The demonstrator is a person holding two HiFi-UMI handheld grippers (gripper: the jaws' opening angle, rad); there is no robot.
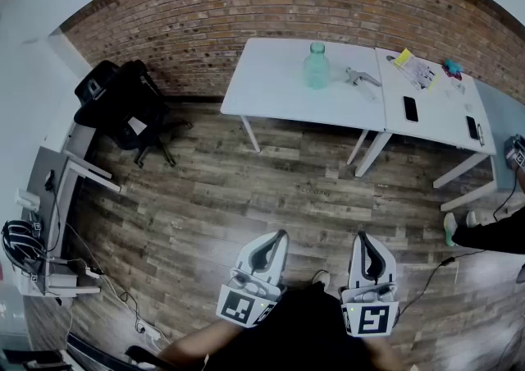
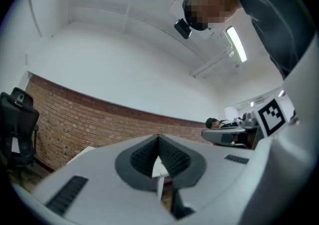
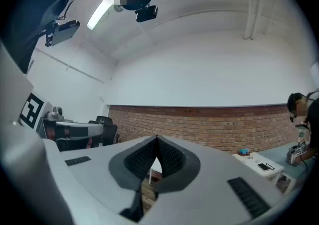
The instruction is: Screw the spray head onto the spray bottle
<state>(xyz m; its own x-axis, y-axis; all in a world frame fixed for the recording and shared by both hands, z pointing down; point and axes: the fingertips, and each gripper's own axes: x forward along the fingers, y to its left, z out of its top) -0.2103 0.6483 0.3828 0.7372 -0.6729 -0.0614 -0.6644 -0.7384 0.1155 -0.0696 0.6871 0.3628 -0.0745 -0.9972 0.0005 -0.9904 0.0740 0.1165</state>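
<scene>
Both sets of jaws were shut and empty; left gripper (image 1: pixel 281 237) and right gripper (image 1: pixel 362 239) sat level, side by side. Bottle (image 1: pixel 317 66) stood upright on counter (image 1: pixel 271 94), well ahead across floor (image 1: pixel 246 189); spray head (image 1: pixel 362 78) lay just right of it, likely nearer the right gripper.

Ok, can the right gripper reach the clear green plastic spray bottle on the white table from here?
Probably not yet: the right gripper is shut and near the person, with wooden floor between it and the clear green spray bottle. Nothing blocks the way.
</scene>
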